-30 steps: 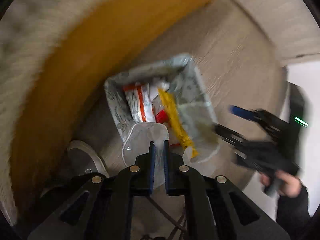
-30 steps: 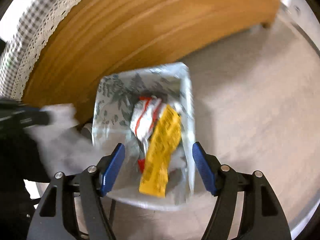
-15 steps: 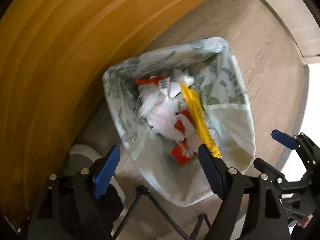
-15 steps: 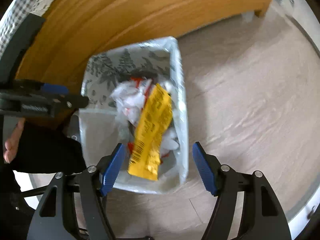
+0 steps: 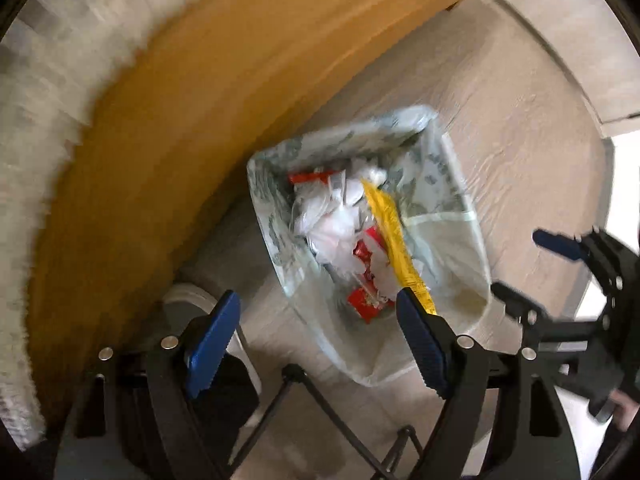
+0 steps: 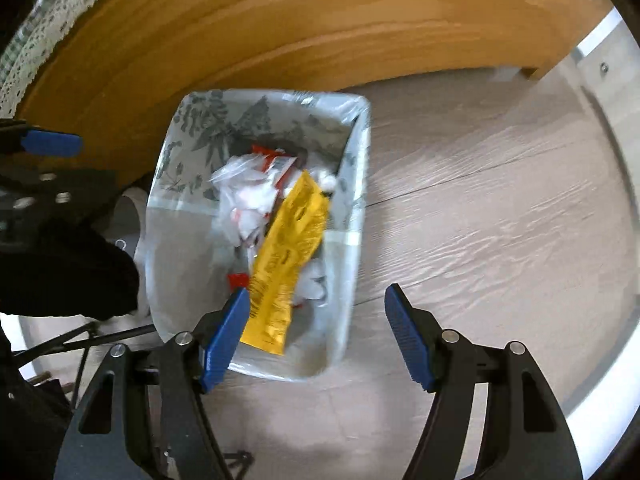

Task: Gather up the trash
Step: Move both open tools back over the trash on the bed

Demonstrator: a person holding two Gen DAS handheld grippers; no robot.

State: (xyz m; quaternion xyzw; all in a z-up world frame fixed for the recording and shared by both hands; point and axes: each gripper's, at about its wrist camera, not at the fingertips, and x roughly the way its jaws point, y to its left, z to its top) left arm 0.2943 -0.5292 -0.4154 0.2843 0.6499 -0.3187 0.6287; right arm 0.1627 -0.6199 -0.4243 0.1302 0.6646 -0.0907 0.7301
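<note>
A rectangular waste bin lined with a clear plastic bag and printed with grey-green leaves (image 6: 256, 120) stands on the pale wood-grain floor (image 6: 500, 208), right against the base of a honey-coloured wooden furniture panel (image 6: 280, 32). Inside the bin lie a long yellow foil wrapper (image 6: 286, 264), crumpled white plastic and paper scraps (image 6: 244, 204) and red-and-white snack wrappers (image 5: 366, 302); the yellow wrapper leans diagonally across the heap, its lower end near the bin's near rim.

The left tongs (image 5: 320, 340) point down over the bin with their blue-padded fingers spread wide apart and nothing between them. The right tongs (image 6: 316, 336) also point down, over the bin's near right corner and the floor beside it, jaws wide and empty.

In the left view the right tongs appear at the right edge, with part of a hand (image 5: 622, 404) behind them. A grey slipper-like shoe (image 6: 128, 216) sits on the floor just left of the bin, partly hidden by a black sleeve (image 6: 68, 268). A white lace-edged checked cloth (image 6: 28, 40) hangs over the top of the wooden panel.
</note>
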